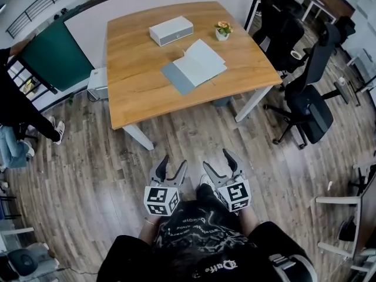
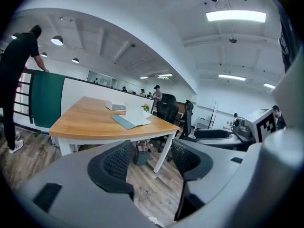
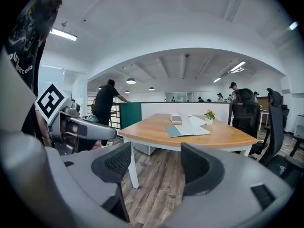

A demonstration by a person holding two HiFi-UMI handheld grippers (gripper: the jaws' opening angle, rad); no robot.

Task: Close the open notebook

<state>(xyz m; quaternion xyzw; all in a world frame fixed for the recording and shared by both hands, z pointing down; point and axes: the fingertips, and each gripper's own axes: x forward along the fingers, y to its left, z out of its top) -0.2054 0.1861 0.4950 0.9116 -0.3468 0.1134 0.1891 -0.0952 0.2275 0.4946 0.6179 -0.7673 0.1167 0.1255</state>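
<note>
The open notebook (image 1: 194, 66) lies flat near the middle right of the wooden table (image 1: 141, 81), grey-blue cover to the left and white pages to the right. It also shows far off as the notebook (image 2: 131, 120) and the notebook (image 3: 188, 128). My left gripper (image 1: 173, 167) and right gripper (image 1: 219, 162) hang low over the floor, close to my body, well short of the table. Both are open with nothing between their jaws.
A white box (image 1: 171, 30) and a small flower pot (image 1: 222, 30) stand at the table's far side. Black office chairs (image 1: 308, 93) crowd the right. A person (image 1: 23, 116) stands at the left by a green partition (image 1: 56, 54). Wooden floor (image 1: 194, 140) lies between me and the table.
</note>
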